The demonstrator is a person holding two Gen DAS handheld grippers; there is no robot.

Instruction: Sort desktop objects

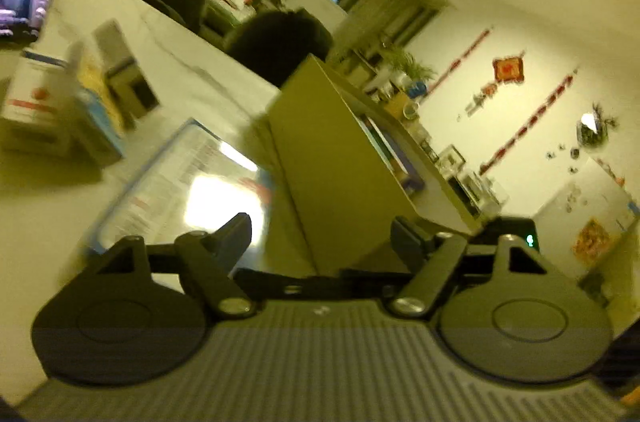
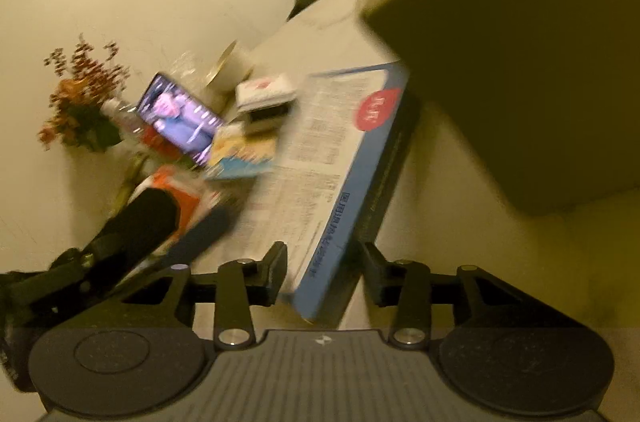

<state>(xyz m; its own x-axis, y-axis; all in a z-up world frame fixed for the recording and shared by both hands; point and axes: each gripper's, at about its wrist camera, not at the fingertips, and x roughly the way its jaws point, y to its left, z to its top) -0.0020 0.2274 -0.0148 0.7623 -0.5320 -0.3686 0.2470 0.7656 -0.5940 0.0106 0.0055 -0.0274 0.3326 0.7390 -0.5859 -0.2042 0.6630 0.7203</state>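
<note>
Looking at both views, the biggest worry was the blur: both grippers seemed to be moving fast over a crowded desk (image 2: 432, 158).

The big flat blue-edged box (image 2: 340, 158) lay on the desk with one corner close to the right gripper (image 2: 324, 268). That corner sat in the gap between the fingers, but I could not tell if they touched it. A quick swing could have bumped the box and pushed it into the small things behind it. Those were a little white box (image 2: 264, 90), a colourful booklet (image 2: 240, 154) and a phone (image 2: 180, 118) leaning up with a video playing. The phone could have tipped over. The flowers (image 2: 80, 102) stood near the far edge of the desk and could have fallen too.

A tall tan box (image 1: 340, 162) stood right beside the flat box and near both grippers, so it could have been knocked as well.

The right gripper's fingers were apart and held nothing. The left gripper (image 1: 320, 234) was wide apart too, and empty. It hung above the desk, pointing at the tan box and the flat box.
</note>
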